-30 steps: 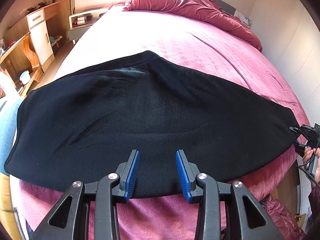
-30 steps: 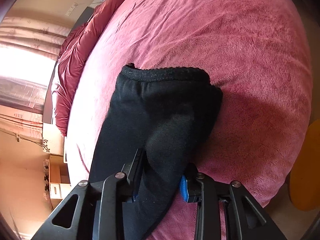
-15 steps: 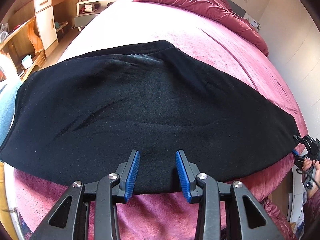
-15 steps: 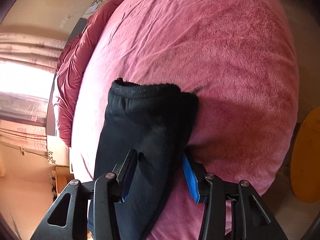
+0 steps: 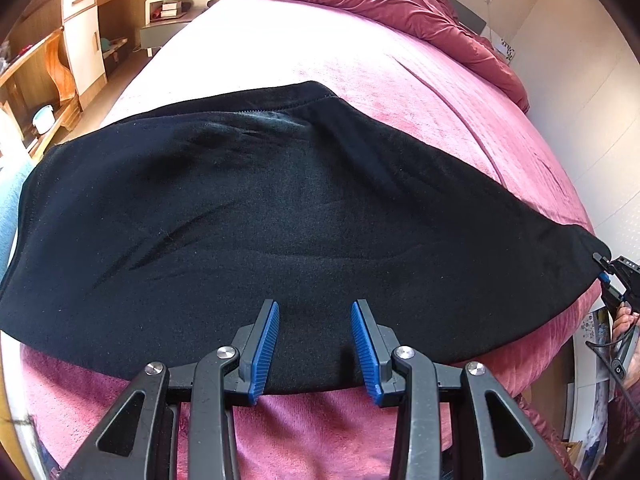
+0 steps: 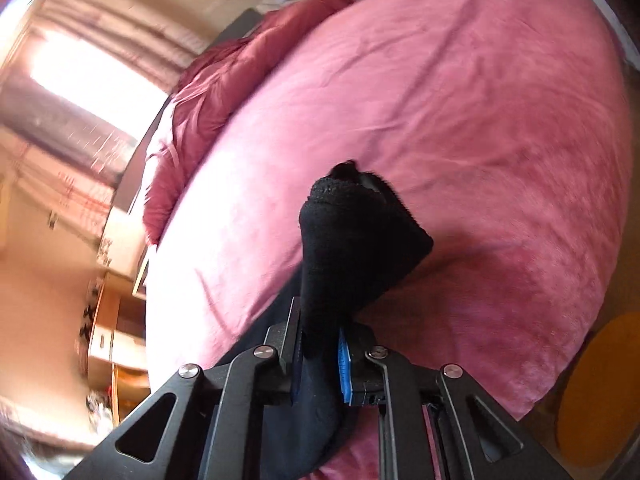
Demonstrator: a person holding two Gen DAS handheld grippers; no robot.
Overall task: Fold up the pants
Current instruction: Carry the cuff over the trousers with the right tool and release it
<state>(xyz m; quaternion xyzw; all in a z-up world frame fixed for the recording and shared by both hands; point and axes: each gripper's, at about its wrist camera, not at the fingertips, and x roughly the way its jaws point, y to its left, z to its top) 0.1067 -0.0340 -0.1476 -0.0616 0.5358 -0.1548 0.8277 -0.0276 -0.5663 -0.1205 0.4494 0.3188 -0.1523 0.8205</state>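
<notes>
The black pants (image 5: 280,216) lie spread across the pink bed (image 5: 360,76), folded lengthwise. My left gripper (image 5: 315,344) is open and empty, its blue pads over the pants' near edge. My right gripper (image 6: 320,356) is shut on the cuff end of the pants (image 6: 352,240) and holds it lifted off the bed, the fabric bunched upward between the pads. The right gripper also shows in the left wrist view (image 5: 612,280) at the pants' right end.
A crumpled red duvet (image 5: 400,4) lies at the head of the bed. Wooden cabinets and shelves (image 5: 60,60) stand left of the bed. A white wall (image 5: 592,80) runs along the right side. A yellow round object (image 6: 600,380) sits beyond the bed's edge.
My right gripper has closed on the pants' cuff end and lifted it, so the fabric now bunches up. My left gripper has stayed open over the near edge, shifting slightly.
</notes>
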